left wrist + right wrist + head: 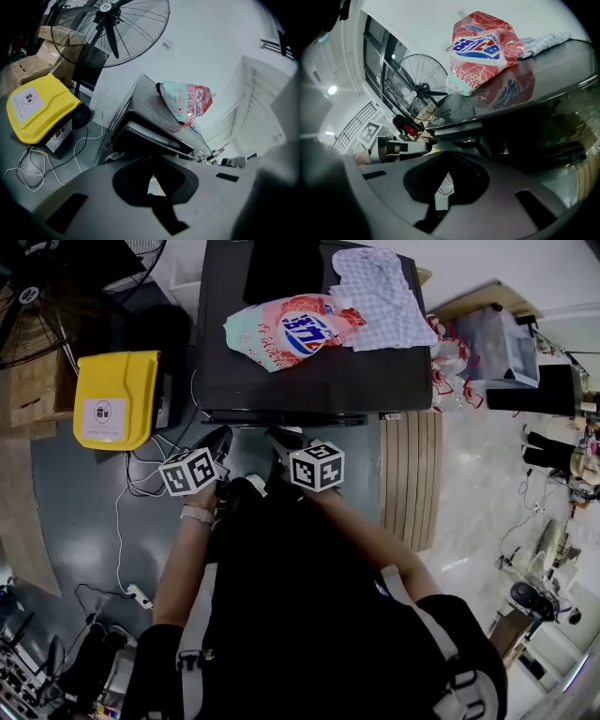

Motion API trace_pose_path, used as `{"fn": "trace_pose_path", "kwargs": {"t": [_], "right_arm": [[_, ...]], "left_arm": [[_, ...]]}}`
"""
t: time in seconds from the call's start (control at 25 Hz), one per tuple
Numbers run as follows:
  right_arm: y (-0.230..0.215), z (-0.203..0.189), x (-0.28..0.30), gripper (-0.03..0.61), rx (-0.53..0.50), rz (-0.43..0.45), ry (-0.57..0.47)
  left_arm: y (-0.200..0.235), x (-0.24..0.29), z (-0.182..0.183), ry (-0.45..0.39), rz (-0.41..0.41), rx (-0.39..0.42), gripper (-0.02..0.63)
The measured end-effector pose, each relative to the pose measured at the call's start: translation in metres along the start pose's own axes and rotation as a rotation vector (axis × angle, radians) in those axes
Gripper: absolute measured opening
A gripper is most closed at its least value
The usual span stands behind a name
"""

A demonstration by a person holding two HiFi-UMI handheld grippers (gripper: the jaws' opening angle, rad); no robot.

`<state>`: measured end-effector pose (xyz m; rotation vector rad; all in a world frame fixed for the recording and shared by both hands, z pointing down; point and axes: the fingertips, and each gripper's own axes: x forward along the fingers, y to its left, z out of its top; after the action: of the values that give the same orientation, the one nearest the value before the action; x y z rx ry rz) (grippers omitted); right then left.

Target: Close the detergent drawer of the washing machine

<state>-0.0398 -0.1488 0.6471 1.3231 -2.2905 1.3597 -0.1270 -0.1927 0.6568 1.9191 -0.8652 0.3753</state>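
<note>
While the left gripper [218, 441] and right gripper [284, 440] have fingers closed, empty, a detergent bag [291, 331] tops the washing machine [281, 390].

One washing machine [309, 381], one detergent pouch [291, 329], one cloth [380, 296], one yellow bin [114, 397], one fan [110, 35], two grippers [222, 435] [281, 437]

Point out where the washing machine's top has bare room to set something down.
The washing machine's top is bare along its front strip, between the detergent bag and the front edge, and in a narrower band down its left side. The rear is crowded: the bag, a checked cloth and a dark item fill it.
</note>
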Motion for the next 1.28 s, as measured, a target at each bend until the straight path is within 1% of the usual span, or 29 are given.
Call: {"fn": "trace_pose_path", "kwargs": {"t": [0.32,0.64,0.92,1.28], "right_arm": [[-0.002,0.002,0.011,0.017,0.016,0.028,0.02],[-0.009,0.011,0.017,0.017,0.045,0.03,-0.008],[-0.007,0.01,0.023,0.015,0.032,0.056,0.029],[-0.01,0.011,0.031,0.015,0.059,0.076,0.064]], "left_arm": [[0.0,0.003,0.001,0.01,0.019,0.005,0.011],[0.001,0.01,0.011,0.008,0.032,0.031,0.011],[0.001,0.012,0.012,0.011,0.04,0.021,0.011],[0.002,0.016,0.016,0.015,0.052,0.029,0.011]]}}
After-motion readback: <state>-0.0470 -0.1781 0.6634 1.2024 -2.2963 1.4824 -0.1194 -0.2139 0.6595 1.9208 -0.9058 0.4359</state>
